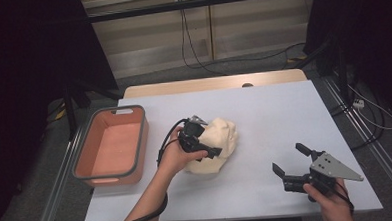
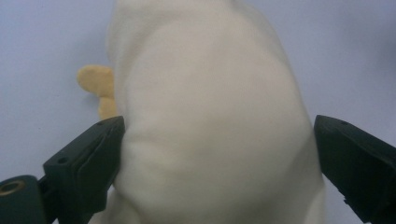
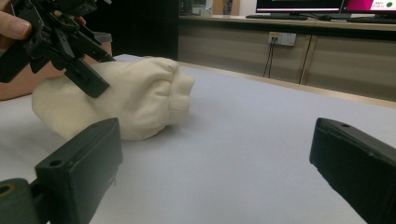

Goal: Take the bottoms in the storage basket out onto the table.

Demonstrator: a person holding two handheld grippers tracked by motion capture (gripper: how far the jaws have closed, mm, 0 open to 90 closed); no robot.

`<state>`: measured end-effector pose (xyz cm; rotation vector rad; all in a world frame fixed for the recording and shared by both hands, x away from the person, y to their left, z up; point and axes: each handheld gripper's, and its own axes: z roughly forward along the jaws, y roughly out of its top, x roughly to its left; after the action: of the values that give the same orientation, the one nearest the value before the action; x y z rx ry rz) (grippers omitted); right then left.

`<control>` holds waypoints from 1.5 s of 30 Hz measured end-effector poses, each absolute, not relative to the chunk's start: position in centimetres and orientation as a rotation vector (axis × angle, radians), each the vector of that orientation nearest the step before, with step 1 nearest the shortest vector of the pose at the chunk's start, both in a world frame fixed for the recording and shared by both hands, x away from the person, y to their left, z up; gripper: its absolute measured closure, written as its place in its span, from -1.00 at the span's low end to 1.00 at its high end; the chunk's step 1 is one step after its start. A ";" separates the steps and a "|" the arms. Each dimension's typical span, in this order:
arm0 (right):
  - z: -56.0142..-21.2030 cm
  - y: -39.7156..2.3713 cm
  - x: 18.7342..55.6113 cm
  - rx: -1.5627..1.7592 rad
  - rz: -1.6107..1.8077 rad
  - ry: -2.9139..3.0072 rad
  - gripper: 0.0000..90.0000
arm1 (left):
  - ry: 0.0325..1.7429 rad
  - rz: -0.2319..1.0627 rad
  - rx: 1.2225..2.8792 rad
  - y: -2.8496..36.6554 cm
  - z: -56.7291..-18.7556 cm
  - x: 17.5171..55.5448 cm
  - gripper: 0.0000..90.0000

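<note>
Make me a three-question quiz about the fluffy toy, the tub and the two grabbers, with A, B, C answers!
1. Where is the tub?
A. Left edge of the table
B. Right edge
C. On the floor

2. What colour is the plush toy?
A. Blue
B. Cream
C. Black

3. What is the left hand-held gripper doing?
A. Lying in the tub
B. Clamped shut on a cable
C. Open, jaws either side of the toy

Answers:
1 A, the high view shows the tub at the left edge.
2 B, the toy is cream in every view.
3 C, the left gripper view shows its jaws spread beside the toy's body. The right hand-held gripper waits open, away from the toy.
</note>
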<state>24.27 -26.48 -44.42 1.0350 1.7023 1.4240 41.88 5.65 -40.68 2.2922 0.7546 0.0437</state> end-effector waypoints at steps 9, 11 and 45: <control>-44.4 -26.6 24.2 1.041 1.426 1.696 -0.95 | 0.749 0.046 2.259 6.6 -39.6 41.6 -0.90; -44.4 -26.6 24.2 1.042 1.427 1.695 -0.95 | 0.744 0.049 2.258 6.9 -39.5 41.5 -0.90; -44.4 -26.7 24.2 1.048 1.426 1.693 -0.95 | 0.747 0.065 2.083 12.5 -39.4 39.5 -0.89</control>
<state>24.20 -26.70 -44.43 1.0478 1.6926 1.4261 39.53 12.49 -39.39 2.0828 0.7474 0.0648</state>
